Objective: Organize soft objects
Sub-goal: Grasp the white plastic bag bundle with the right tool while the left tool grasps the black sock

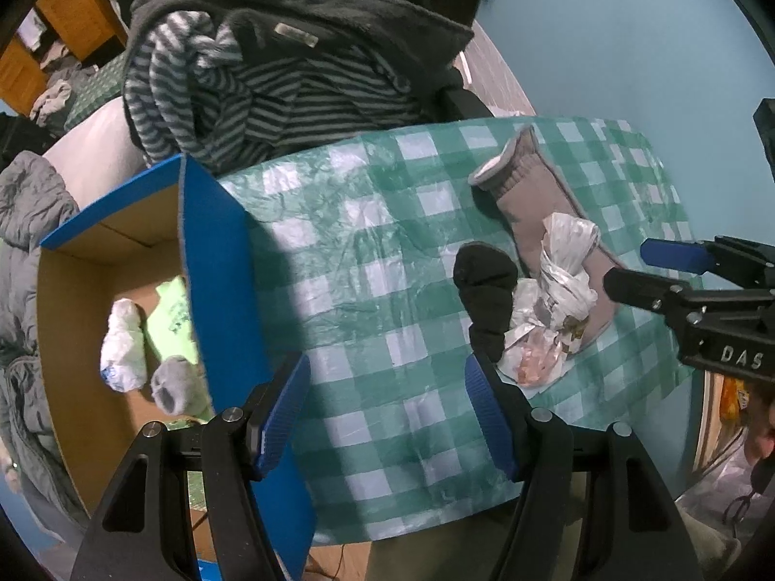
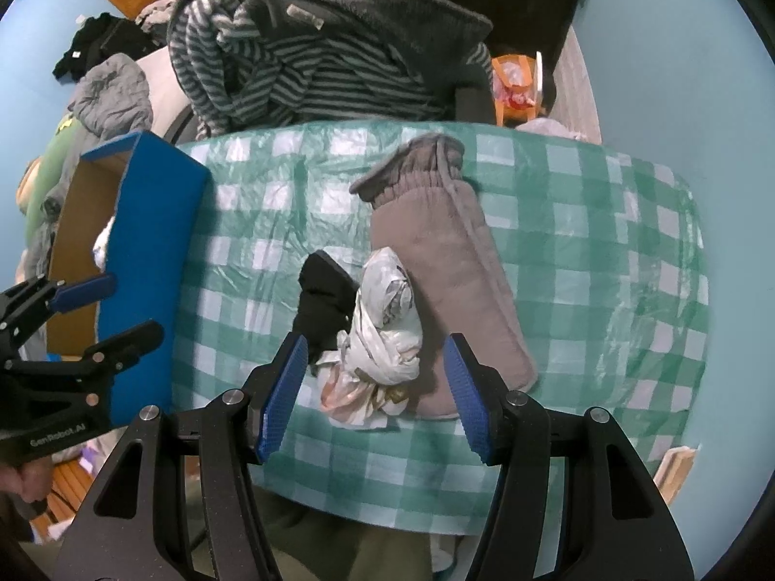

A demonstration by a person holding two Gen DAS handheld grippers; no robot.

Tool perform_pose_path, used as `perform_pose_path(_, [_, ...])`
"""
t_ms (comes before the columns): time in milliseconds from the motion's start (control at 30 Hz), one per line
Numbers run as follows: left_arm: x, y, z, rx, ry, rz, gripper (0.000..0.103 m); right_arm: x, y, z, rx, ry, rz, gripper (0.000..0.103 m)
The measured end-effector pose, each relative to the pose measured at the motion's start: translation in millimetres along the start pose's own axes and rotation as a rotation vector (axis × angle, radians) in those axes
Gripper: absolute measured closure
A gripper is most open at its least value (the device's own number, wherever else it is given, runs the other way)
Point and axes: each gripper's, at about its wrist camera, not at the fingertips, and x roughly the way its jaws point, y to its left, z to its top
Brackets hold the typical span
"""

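A black sock (image 1: pixel 486 290) (image 2: pixel 323 302), a knotted white plastic bag (image 1: pixel 566 271) (image 2: pixel 385 319) and a grey-brown knit sleeve (image 1: pixel 528 193) (image 2: pixel 445 261) lie together on the green checked tablecloth (image 1: pixel 368 252) (image 2: pixel 605 252). A crumpled wrapper (image 1: pixel 533 360) (image 2: pixel 351 397) lies under the bag. My left gripper (image 1: pixel 387 411) is open and empty, between the blue box (image 1: pixel 218 261) (image 2: pixel 155 222) and the sock. My right gripper (image 2: pixel 375 392) is open and empty, just in front of the bag; it also shows in the left wrist view (image 1: pixel 649 266).
The box holds a white bag (image 1: pixel 123 346), a green item (image 1: pixel 172 319) and a grey sock (image 1: pixel 172 385). A striped garment (image 1: pixel 271 92) (image 2: pixel 300 77) and dark fleece (image 1: pixel 310 5) hang on a chair behind the table. An orange basket (image 2: pixel 516 82) stands at the back.
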Motion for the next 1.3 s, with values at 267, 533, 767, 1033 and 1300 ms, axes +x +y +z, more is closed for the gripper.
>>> perform_pose_path(267, [22.5, -5.4, 2.5, 0.011, 0.015, 0.003, 0.035, 23.4, 0.5, -5.8, -0.010, 0.025, -0.003, 0.044])
perform_pose_path(533, [39.7, -2.3, 0.2, -0.017, 0.047, -0.010, 0.035, 44.8, -0.4, -10.8, -0.013, 0.036, -0.021, 0.044])
perform_pose_path(767, [46.1, -4.7, -2.3, -0.017, 0.065, -0.012, 0.035, 63.0, 0.5, -12.2, -0.031, 0.033, -0.050, 0.045])
perform_pose_path(1033, [46.7, -10.7, -3.4, -0.007, 0.073, -0.012, 0.035, 64.3, 1.5, -15.6, -0.052, 0.027, -0.014, 0.058])
perform_pose_path(1300, [51.4, -20.8, 2.3, 0.004, 0.076, -0.019, 0.033, 33.9, -21.3, -20.1, -0.005, -0.003, 0.015, 0.059])
